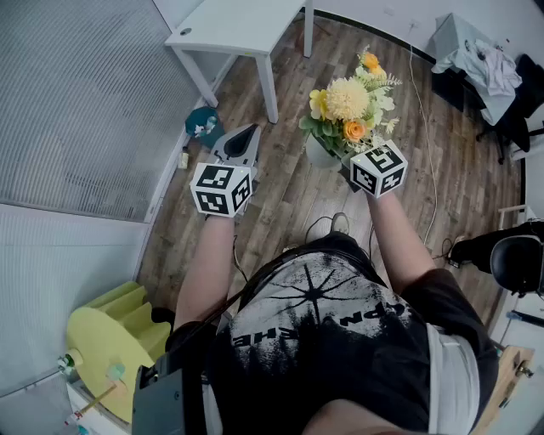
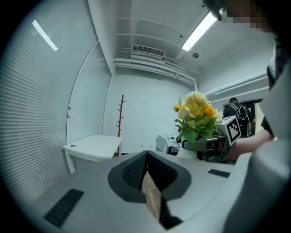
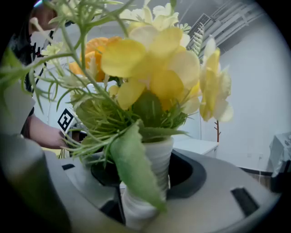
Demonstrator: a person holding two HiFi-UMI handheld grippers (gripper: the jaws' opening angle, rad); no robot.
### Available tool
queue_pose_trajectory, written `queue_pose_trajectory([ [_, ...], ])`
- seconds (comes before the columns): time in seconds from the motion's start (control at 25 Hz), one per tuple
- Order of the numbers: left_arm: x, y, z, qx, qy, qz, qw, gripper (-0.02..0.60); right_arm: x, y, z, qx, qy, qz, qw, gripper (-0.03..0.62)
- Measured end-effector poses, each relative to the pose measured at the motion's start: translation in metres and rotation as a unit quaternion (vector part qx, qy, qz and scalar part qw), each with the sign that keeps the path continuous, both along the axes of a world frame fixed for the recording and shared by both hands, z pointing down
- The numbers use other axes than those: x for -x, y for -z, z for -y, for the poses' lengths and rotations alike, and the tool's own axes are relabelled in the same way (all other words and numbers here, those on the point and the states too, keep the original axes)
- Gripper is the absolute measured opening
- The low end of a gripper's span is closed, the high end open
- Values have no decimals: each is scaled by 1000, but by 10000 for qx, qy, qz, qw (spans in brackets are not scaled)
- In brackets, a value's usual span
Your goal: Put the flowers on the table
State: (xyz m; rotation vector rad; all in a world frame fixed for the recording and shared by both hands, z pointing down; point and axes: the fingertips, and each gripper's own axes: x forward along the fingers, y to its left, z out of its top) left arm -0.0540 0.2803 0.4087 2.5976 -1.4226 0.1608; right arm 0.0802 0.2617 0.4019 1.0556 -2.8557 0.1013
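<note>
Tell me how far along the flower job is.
Done: the right gripper is clamped on the white vase of flowers. In hand: it hangs over the wood floor, short of the white table. Left: set it on that table. The left gripper is shut, empty.

An office or lab room is indicated. A white desk (image 1: 238, 25) is seen ahead of the left gripper (image 1: 240, 143), on a wood-plank floor (image 1: 289, 204), with ribbed blinds (image 1: 76, 102) to that gripper's left. Above it, a tube light (image 2: 198, 31) and an air vent (image 2: 148, 51) are set in a white ceiling, and a bare coat stand (image 2: 121, 120) is placed beyond the desk. A black office chair (image 1: 520, 263) is found to the right of the right gripper (image 1: 333, 163)
</note>
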Motion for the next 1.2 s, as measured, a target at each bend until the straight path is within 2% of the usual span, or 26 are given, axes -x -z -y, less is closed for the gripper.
queue_pose_trajectory([
  [0.32,-2,4,-4,52,52,104,9999,12,2,-3,-6,77,12,-83,9999,249],
  [0.56,-3,8,-7,-130,66,433,9990,12,1,-1,-7,75,-1,-100,9999,249],
  [1.2,-3,3,-2,-59,59,228,9997,12,-2,-2,-7,125,-32,-269,9996,250],
])
